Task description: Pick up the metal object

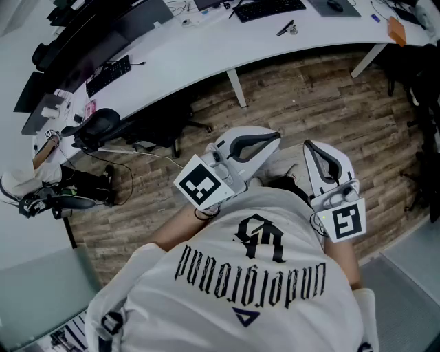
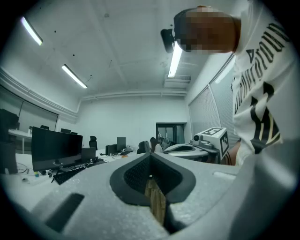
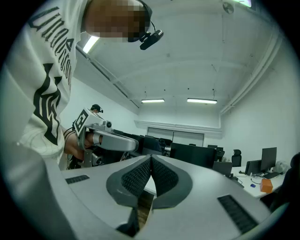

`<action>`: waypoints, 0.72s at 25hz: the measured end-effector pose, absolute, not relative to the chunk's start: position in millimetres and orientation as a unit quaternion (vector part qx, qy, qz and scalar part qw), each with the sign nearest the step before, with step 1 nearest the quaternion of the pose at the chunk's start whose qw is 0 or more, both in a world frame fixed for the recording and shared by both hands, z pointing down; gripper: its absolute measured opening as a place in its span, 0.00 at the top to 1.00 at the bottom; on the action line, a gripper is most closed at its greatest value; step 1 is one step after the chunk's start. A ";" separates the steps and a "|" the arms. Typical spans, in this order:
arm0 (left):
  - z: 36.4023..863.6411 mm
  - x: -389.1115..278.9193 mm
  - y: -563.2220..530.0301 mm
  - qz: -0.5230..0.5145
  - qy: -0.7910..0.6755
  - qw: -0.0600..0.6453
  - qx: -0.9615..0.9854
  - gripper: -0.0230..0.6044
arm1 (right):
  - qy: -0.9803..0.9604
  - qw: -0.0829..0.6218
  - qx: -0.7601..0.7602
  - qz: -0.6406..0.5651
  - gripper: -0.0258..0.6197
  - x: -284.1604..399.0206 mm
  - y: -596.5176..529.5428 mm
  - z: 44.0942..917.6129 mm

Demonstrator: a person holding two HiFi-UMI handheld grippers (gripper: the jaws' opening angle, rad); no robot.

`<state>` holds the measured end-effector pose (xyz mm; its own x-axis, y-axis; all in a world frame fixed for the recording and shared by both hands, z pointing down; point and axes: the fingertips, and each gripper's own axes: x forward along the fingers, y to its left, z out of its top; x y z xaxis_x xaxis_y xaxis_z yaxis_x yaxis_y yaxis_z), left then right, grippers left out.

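Left gripper (image 1: pixel 273 139) and right gripper (image 1: pixel 309 147): both closed, empty, held level at chest, lower centre of frame. Small metal object (image 1: pixel 287 28), likely target, lies on white curved tabletop (image 1: pixel 206 55) near top edge, well apart from both.

Risk: jaws arrive shut and knock it away; thin piece could skid on smooth top.

Open office: wood-plank floor (image 1: pixel 302 96), monitors (image 1: pixel 103 34), keyboard (image 1: pixel 268 8), office chair (image 1: pixel 96 127).

A long white worktop (image 1: pixel 206 48) curves across the room above a wood-plank floor (image 1: pixel 309 103). On it lie a black keyboard (image 1: pixel 268 8), a second keyboard (image 1: pixel 108 74) beside dark monitors (image 1: pixel 96 38), a small metal object (image 1: pixel 287 28) and an orange item (image 1: pixel 397 31) near the far end.
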<state>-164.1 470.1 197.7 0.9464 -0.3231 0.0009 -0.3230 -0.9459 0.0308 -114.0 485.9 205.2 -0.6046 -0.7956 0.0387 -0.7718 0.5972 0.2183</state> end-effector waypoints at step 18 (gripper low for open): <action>201.8 -68.5 411.0 0.008 -0.192 0.004 0.981 0.94 | -0.893 0.048 0.439 -0.088 0.94 3.4 435.2 206.0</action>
<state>-68.5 411.0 201.8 0.9261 -0.3768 0.0174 -0.3769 -0.9262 0.0053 3.4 435.2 206.0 -0.6093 -0.7929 0.0084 -0.7762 0.5985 0.1983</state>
